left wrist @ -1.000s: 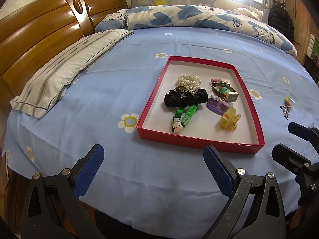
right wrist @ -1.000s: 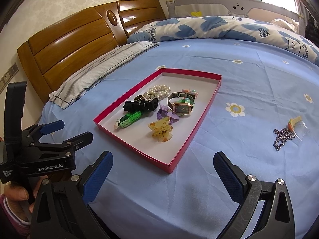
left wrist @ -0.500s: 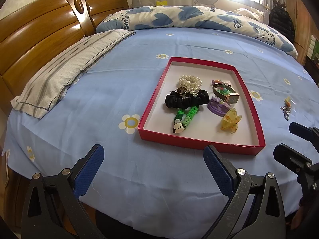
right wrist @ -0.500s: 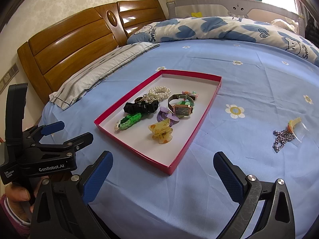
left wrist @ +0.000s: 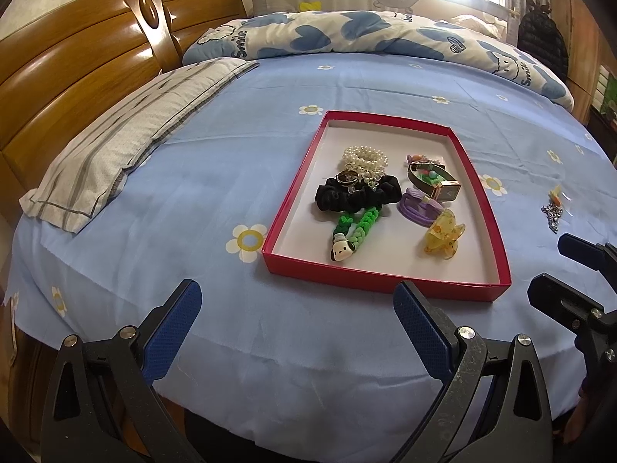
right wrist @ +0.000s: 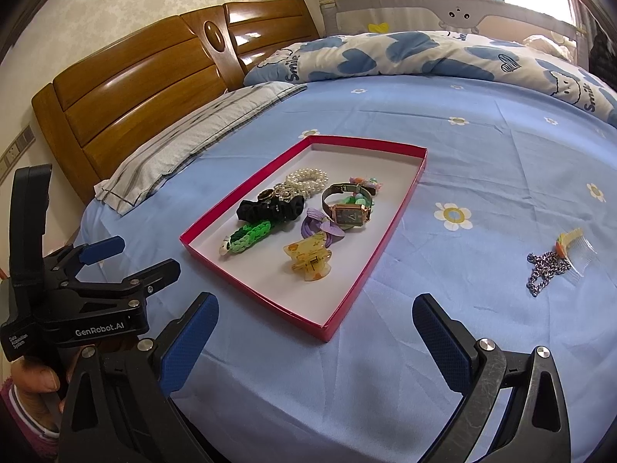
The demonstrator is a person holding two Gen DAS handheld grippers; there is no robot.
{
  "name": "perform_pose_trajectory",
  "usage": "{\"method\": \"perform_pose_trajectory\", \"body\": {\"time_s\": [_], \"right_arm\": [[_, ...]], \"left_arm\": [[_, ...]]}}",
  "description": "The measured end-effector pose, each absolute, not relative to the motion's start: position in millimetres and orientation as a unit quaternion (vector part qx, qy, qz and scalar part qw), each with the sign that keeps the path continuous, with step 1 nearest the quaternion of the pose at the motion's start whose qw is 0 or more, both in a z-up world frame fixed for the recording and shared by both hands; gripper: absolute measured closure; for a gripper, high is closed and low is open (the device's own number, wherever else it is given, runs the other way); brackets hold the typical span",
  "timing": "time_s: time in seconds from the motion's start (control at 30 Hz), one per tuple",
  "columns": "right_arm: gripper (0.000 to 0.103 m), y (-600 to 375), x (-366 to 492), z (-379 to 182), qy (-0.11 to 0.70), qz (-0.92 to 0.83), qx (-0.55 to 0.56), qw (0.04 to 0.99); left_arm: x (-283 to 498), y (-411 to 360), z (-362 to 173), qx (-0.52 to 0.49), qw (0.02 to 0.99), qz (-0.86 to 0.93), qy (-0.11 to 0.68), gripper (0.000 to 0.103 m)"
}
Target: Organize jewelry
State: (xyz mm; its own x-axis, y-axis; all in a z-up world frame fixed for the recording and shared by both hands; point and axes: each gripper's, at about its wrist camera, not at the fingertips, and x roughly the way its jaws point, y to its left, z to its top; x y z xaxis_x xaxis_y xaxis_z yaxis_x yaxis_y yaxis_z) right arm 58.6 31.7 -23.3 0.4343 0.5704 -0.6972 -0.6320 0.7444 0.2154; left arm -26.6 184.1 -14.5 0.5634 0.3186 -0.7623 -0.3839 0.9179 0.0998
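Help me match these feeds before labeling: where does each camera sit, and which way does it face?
Left wrist: on the left gripper, low at the bed's near edge, facing the red tray and headboard; its open jaws and the right gripper's tips show.
Right wrist: on the right gripper, facing the same tray from its right; its open jaws, the left gripper and a hand show.
Shared: tray, yellow hair claw, chain, blue sheet.

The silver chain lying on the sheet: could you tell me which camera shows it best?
The right wrist view: the silver chain lies large and unobstructed beside a small hair comb. The left wrist view shows it only tiny near the right edge.
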Motion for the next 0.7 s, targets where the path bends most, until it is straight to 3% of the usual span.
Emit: {"method": "perform_pose_trajectory", "body": {"time_s": [0.7], "right_arm": [[0.001, 28.6, 61.6, -21.8, 0.392, 0.354, -0.037, 0.848]], "left_arm": [[-21.8, 179.2, -15.0, -0.032, 0.884, 0.194, 0.423, 0.002]]}}
